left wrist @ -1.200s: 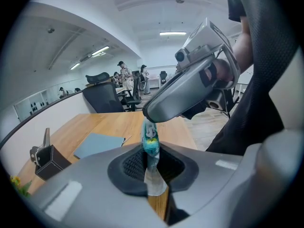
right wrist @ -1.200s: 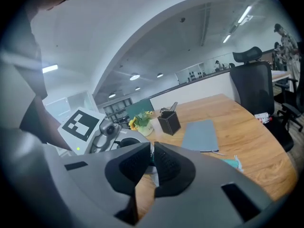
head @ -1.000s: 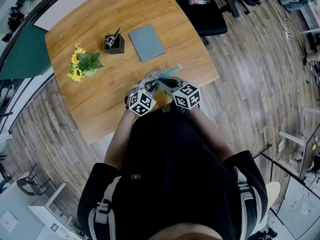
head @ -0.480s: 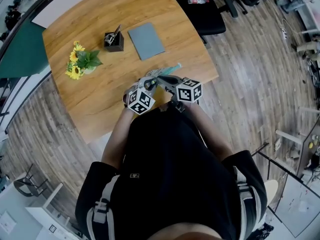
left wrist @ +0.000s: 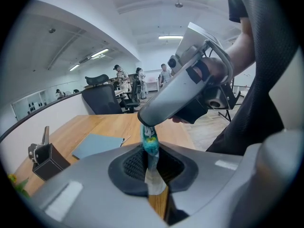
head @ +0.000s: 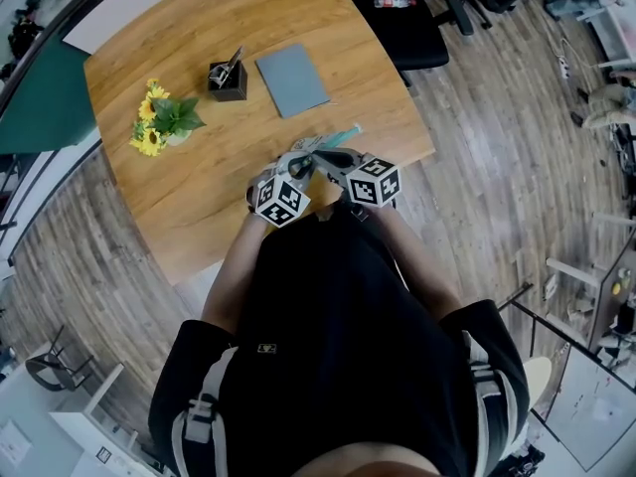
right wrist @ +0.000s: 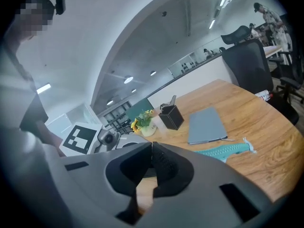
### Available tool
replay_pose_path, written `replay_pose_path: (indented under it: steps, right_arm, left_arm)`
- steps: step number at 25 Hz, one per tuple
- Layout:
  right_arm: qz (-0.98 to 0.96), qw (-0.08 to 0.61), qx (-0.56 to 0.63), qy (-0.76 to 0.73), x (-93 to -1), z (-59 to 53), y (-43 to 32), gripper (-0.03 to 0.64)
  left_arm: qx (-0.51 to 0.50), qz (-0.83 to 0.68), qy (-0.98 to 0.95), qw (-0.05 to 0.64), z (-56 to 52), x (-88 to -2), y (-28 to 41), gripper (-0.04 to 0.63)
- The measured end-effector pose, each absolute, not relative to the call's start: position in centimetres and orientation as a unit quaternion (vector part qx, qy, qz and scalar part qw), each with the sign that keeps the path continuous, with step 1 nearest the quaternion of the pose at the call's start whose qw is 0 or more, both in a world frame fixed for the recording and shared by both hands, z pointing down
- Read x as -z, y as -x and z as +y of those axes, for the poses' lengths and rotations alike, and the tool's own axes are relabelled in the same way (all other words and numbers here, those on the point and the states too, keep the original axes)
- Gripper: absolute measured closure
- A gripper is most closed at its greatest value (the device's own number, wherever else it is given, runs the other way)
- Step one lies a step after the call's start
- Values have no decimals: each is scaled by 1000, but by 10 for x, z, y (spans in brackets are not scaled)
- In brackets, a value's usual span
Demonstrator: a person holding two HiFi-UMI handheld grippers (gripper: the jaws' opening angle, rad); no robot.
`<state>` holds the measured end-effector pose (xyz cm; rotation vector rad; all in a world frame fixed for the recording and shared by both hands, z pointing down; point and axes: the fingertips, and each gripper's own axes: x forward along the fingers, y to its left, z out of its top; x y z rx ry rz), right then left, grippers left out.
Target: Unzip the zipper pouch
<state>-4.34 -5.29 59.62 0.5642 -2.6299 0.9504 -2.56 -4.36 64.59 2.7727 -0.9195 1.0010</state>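
Note:
The teal zipper pouch (head: 333,139) is held at the table's near edge, between the two grippers. My left gripper (head: 298,162) pinches one end of it; in the left gripper view the teal and white fabric (left wrist: 151,146) runs between its jaws, which are closing on it. My right gripper (head: 316,159) is shut, and its tip (left wrist: 148,126) grips the small zipper pull at the top of that fabric. In the right gripper view the pouch's long body (right wrist: 223,151) stretches away to the right behind the shut jaws (right wrist: 152,148), which hide the pull.
A grey notebook (head: 292,80), a black pen holder (head: 227,80) and a pot of yellow flowers (head: 159,127) stand farther back on the wooden table (head: 199,197). A black office chair (head: 412,23) is beyond the far right corner. Wood floor surrounds the table.
Both grippers have stayed at the pouch near the table's front edge, shifting only slightly up and right. The pouch is still held between them.

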Motion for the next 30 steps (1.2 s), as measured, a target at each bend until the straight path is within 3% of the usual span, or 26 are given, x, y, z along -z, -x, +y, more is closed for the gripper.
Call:
replay_pose_path:
  steps: [30]
  right_arm:
    - [-904,121,-332,-240,-597,-74,26,611]
  left_arm:
    - [-304,-294,-905,37,-45,-643,29,591]
